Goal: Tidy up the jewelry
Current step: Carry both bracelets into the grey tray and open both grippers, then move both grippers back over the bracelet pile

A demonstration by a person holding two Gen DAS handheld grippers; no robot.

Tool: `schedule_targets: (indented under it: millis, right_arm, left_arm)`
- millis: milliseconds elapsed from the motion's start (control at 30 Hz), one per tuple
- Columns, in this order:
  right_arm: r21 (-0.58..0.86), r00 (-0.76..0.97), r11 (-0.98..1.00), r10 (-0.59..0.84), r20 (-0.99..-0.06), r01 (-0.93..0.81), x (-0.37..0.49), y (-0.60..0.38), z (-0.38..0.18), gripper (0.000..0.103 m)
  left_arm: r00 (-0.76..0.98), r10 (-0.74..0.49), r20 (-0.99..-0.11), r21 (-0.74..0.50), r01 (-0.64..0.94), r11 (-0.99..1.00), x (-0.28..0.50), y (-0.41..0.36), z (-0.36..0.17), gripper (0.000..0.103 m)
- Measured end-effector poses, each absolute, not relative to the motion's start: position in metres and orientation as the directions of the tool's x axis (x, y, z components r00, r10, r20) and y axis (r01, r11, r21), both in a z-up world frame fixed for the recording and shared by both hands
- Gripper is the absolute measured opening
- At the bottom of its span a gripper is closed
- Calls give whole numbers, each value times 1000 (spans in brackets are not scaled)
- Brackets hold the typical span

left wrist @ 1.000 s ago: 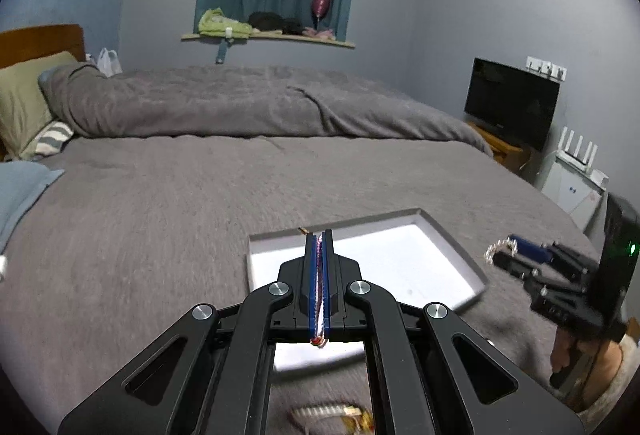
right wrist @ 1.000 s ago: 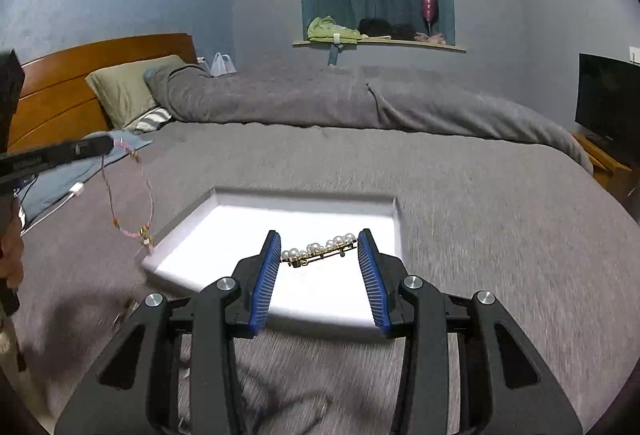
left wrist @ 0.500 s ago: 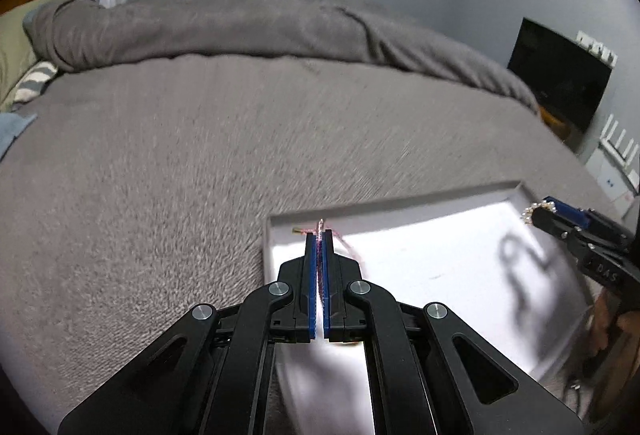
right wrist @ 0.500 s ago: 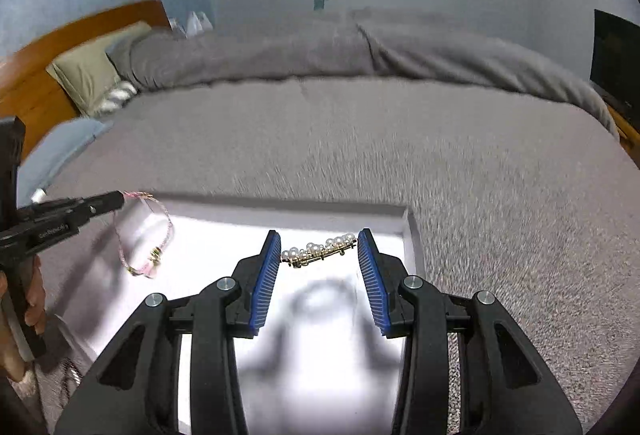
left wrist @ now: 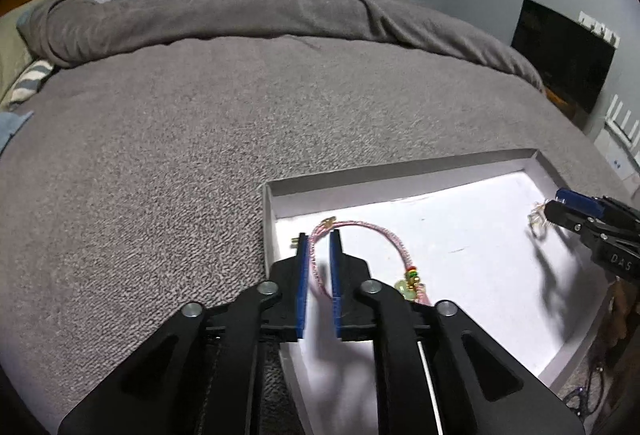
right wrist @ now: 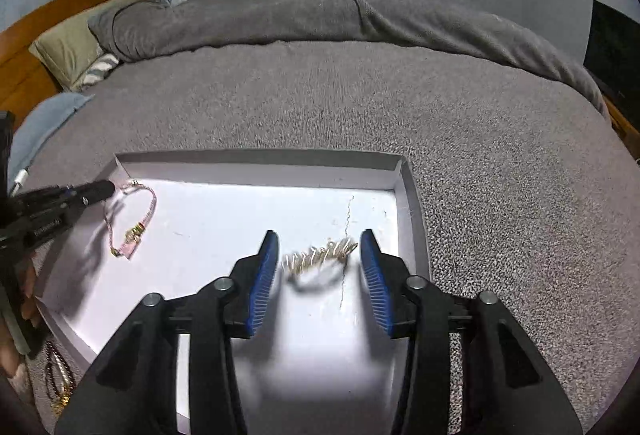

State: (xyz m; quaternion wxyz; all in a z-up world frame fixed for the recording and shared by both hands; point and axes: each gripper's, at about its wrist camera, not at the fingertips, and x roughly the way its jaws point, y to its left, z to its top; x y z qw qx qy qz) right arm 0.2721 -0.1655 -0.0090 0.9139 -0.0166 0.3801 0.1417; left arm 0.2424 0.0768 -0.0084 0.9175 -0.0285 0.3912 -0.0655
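Note:
A white tray lies on the grey bed. My left gripper hovers at its left corner with its jaws opening. A pink cord bracelet with coloured beads lies on the tray floor, and one strand runs loose between the blue pads. Over the right side of the tray, my right gripper has its jaws opening too. A blurred pearl hair clip sits free between its fingers, touching neither. The left gripper and the bracelet show at the left of the right wrist view.
The grey blanket covers the bed around the tray. Pillows and a wooden headboard stand at the far left, and a dark TV at the right. More jewelry lies on the blanket by the tray's near left corner, beside a hand.
Both grippers came down over the tray. The left jaws parted and the bracelet now lies on the tray floor. The right jaws widened and the pearl clip left the pads.

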Motion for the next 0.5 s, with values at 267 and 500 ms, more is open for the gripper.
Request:
schedule_targets:
  millis: [267, 500]
  right_arm:
    - [133, 746, 953, 296, -597, -272, 258, -179, 14, 91]
    - [180, 802, 955, 297, -517, -238, 220, -198, 42, 97]
  left_arm:
    - [742, -139, -656, -92, 105, 990, 229, 70, 8, 69]
    - [799, -113, -591, -88, 76, 993, 196, 63, 34, 91]
